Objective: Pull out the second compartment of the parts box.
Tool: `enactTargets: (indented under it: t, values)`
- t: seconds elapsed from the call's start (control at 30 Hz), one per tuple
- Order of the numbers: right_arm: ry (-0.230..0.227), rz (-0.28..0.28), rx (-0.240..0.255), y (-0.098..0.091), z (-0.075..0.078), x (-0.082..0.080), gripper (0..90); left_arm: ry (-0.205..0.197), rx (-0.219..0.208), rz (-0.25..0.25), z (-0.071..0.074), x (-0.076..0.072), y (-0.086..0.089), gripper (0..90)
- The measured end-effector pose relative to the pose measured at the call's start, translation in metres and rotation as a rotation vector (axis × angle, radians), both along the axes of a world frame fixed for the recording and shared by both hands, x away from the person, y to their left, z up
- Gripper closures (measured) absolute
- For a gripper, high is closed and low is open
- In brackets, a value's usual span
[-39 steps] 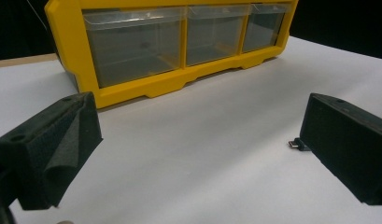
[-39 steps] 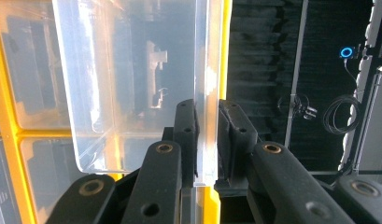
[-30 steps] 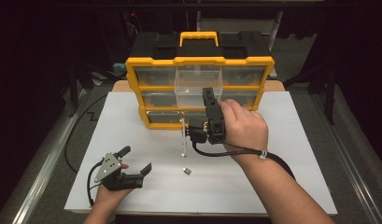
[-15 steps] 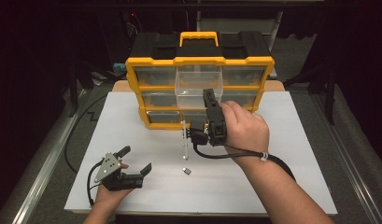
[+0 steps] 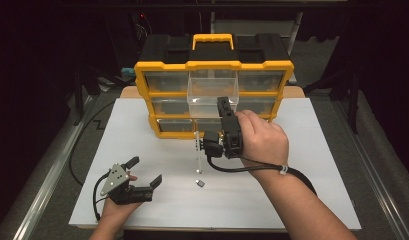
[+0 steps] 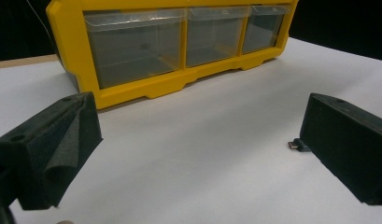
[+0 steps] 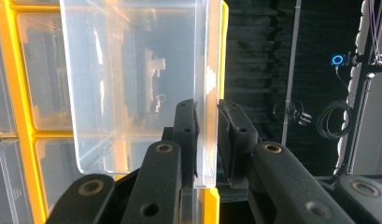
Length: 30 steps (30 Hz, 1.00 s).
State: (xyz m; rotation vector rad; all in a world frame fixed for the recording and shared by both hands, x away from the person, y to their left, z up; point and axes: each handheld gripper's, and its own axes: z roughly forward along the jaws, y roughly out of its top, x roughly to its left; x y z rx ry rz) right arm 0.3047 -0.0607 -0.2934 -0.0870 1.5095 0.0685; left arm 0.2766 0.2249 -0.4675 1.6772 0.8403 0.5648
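A yellow and black organizer with clear drawers stands at the back of the white tabletop. Its top middle clear drawer is pulled out toward me. My right gripper points at it, and in the right gripper view the right gripper is shut on the clear drawer, one jaw on each side of its wall. My left gripper rests low at the front left, open and holding nothing. A small dark connector-like part lies on the table between the hands; it lies beside the right jaw of the left gripper as the small part.
The organizer's bottom row of drawers is shut, seen from the left gripper view. A thin pale strip shows upright below the right gripper; what it is I cannot tell. A black cable runs along the table's left edge.
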Motion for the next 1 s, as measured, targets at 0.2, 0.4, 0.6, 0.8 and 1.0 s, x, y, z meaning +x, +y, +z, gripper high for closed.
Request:
enactTargets:
  t: [0.2, 0.4, 0.6, 0.8, 1.0]
  values:
    - [-0.004, -0.002, -0.002, -0.001, -0.001, -0.001, 79.2, -0.003, 0.0, 0.001, 0.0, 0.0, 0.0, 0.3]
    - [0.0, 0.0, -0.001, 0.001, 0.0, -0.001, 79.1, -0.002, -0.001, -0.001, 0.0, 0.0, 0.0, 0.3]
    - [-0.009, 0.007, 0.004, -0.001, -0.002, -0.002, 79.1, -0.002, -0.004, 0.0, 0.0, 0.0, 0.0, 0.3]
    - [0.0, 0.016, 0.027, -0.002, 0.0, -0.003, 67.1, 0.0, 0.0, -0.002, 0.0, 0.001, 0.0, 0.3]
    - [0.014, 0.028, 0.046, -0.01, -0.002, -0.014, 58.1, 0.002, -0.001, 0.001, 0.0, 0.0, 0.0, 0.3]
